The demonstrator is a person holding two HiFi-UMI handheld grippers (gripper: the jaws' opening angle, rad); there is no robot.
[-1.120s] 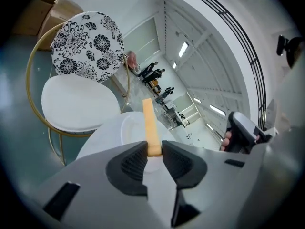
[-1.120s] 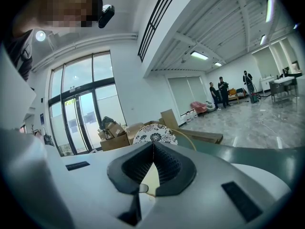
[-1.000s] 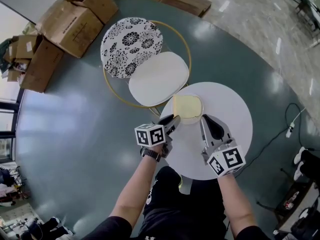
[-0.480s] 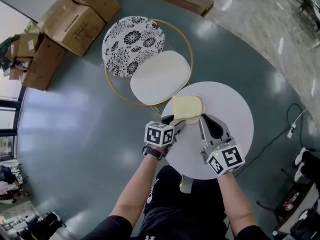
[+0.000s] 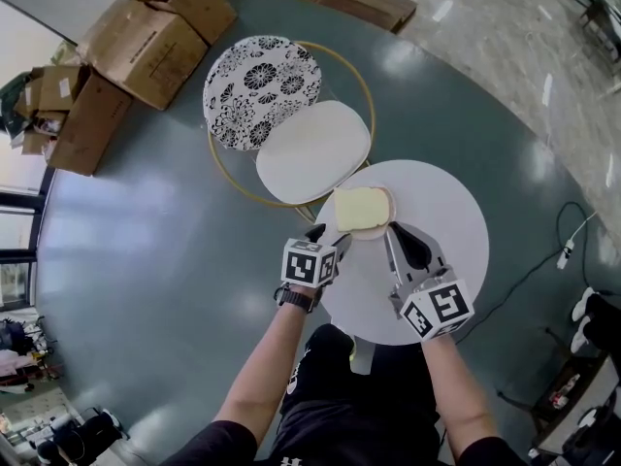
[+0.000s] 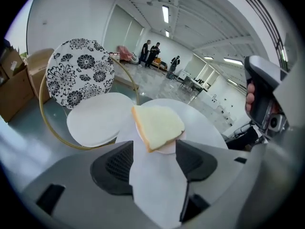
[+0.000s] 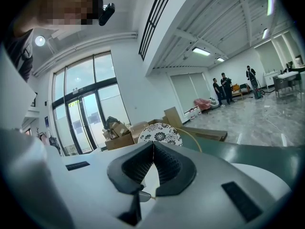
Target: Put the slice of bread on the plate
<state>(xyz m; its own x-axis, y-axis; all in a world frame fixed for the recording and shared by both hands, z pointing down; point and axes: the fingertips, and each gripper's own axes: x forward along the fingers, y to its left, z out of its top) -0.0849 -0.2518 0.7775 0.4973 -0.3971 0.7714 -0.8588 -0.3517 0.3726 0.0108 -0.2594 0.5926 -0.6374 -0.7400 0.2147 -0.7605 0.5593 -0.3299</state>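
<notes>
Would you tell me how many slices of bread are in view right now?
1. The slice of bread lies on the small plate on the round white table; no other shows.

Left gripper (image 5: 330, 239) jaws opening, nothing between them; right gripper (image 5: 393, 231) jaws pressed together

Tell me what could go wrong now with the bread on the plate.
1. The bread overhangs the small plate on one side, so a nudge could tip it off.
2. The left gripper is close: its jaws are opening with the bread just ahead of them, and a careless pull back might clip it.
</notes>
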